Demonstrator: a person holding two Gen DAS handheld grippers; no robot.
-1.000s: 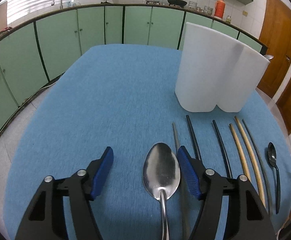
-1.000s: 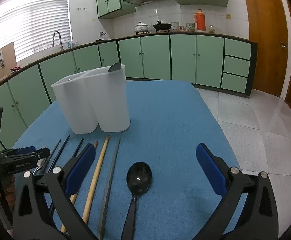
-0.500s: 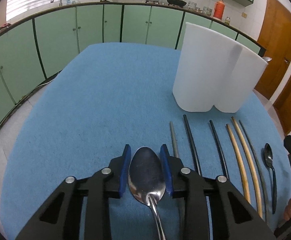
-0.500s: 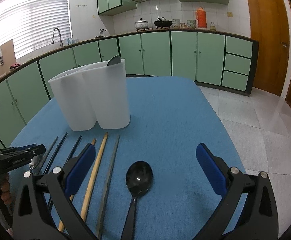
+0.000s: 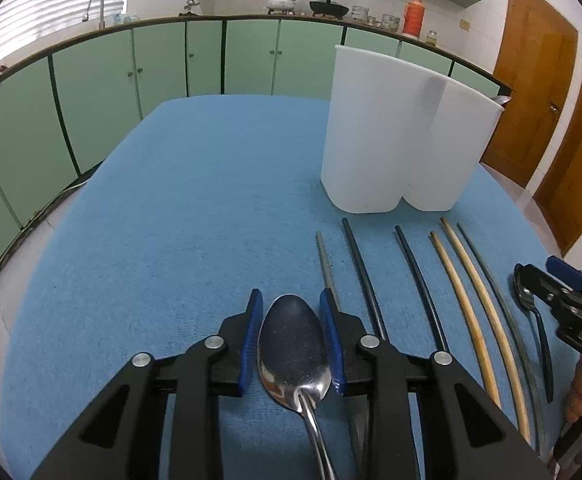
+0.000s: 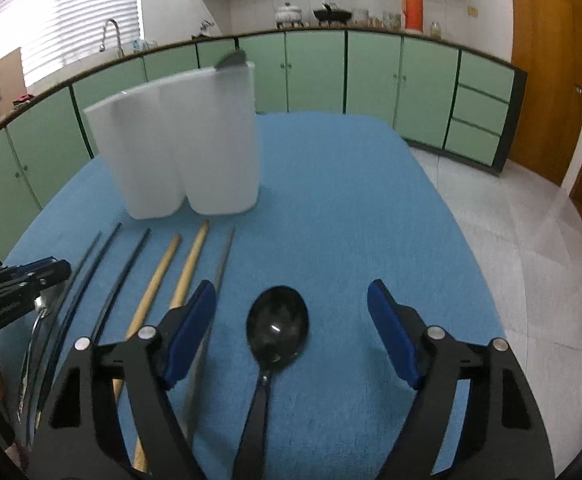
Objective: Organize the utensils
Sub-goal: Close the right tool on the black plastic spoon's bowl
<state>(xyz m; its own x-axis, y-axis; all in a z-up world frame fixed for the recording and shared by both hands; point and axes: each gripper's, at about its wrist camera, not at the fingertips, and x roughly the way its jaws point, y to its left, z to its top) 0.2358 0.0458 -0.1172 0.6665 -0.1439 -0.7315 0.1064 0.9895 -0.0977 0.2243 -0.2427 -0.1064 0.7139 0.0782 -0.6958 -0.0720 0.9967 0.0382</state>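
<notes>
Lying on the blue cloth-covered table (image 5: 171, 208), bowl up: a shiny steel spoon (image 5: 293, 344), handle running back under the camera. Clamped at both edges of that bowl by the blue pads of the left gripper (image 5: 293, 338), a black two-finger tool; pads pressed against the metal on each side. Seen from the right wrist view as the black tool at the left border (image 6: 15, 284).

Lined up to the right of the steel spoon, roughly parallel on the cloth: a grey chopstick (image 5: 325, 260), two black chopsticks (image 5: 361, 264), two pale wooden chopsticks (image 5: 471, 288), then another thin grey stick (image 5: 487, 268). Farthest right, a small glossy black spoon (image 6: 277, 328), bowl up, flat on the cloth.

Straddling that black spoon, pads well apart on either side and not touching it: the right gripper (image 6: 291, 334), jaws closing, left pad reaching over the nearest grey stick. Visible at the right edge of the left wrist view (image 5: 559, 292), with part of a hand below it.

Standing upright beyond the chopstick tips: a white translucent plastic utensil holder with two rounded compartments (image 5: 403, 140). Poking above its right-hand rim, a dark grey tip (image 6: 233, 58), possibly another spoon, too blurred to tell.

Behind the table: pale green kitchen cabinets (image 5: 251, 60), brown wooden door (image 5: 531, 92).
</notes>
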